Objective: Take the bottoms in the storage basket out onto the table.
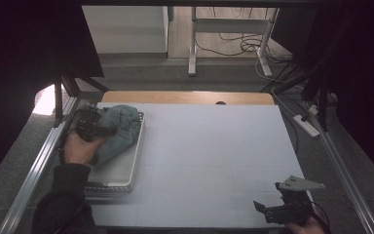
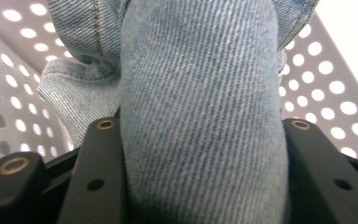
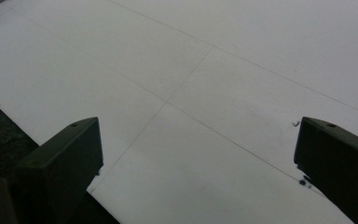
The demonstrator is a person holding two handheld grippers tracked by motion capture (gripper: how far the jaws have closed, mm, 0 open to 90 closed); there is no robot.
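A bundle of blue denim cloth (image 1: 119, 129) lies in a white perforated basket (image 1: 126, 175) at the table's left side. My left gripper (image 1: 93, 123) reaches into the basket from the left and is shut on a thick fold of the denim cloth (image 2: 200, 121), which bulges up between the two black jaws. The basket's holed walls (image 2: 326, 84) rise on both sides behind it. Near the table's front right corner my right gripper (image 1: 268, 209) hovers low over the white table (image 3: 191, 93), open, with nothing between its jaws.
Metal frame rails (image 1: 39, 161) run along both sides of the table. A wooden strip (image 1: 185, 97) borders the far edge. A power strip (image 1: 308, 125) and cables lie on the floor to the right. White table surface (image 1: 214, 156) stretches between the basket and the right gripper.
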